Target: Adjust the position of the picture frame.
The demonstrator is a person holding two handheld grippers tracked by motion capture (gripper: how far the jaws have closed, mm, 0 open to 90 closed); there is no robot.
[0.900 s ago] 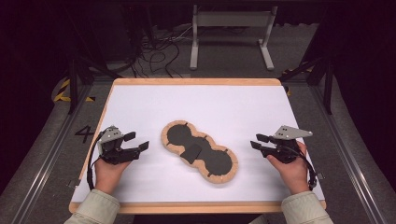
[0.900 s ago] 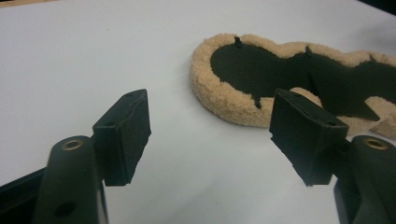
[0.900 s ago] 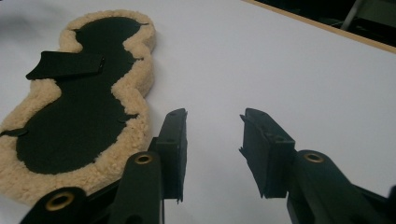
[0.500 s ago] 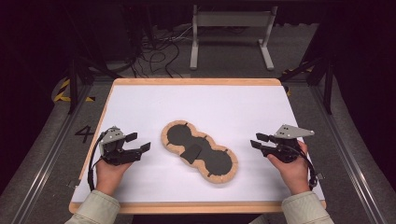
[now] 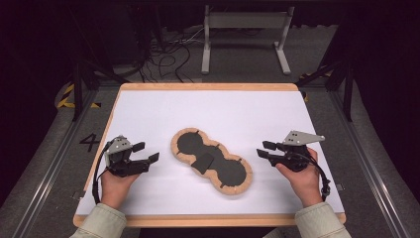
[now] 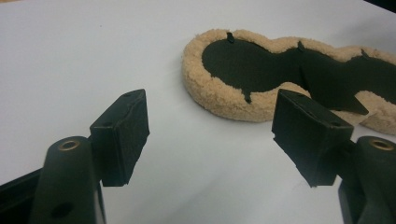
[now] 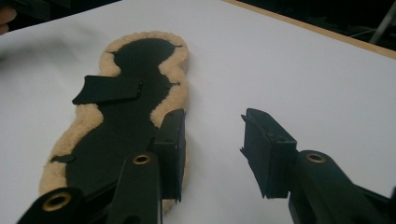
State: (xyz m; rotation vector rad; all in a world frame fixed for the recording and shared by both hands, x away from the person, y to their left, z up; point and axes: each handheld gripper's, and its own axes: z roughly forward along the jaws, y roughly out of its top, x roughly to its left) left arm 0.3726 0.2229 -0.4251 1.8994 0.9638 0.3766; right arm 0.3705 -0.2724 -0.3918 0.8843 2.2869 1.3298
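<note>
The peanut-shaped pad of tan fleece with a black centre and a small black flap [image 5: 211, 160] lies flat mid-bench, slanting. The left claw [image 5: 146, 157] and right claw [image 5: 264, 149] flank it, well apart, both open and empty. Nothing has shifted since earlier.

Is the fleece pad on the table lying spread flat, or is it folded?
Spread flat. The fleece pad lies open on the white table, dark side up, fleece rim showing all around. Only one small dark flap at its middle lifts slightly.

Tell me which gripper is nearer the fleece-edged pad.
Right. The right gripper sits just off the fleece-edged pad at its lower end; the left gripper is slightly farther, beside its upper end.
</note>
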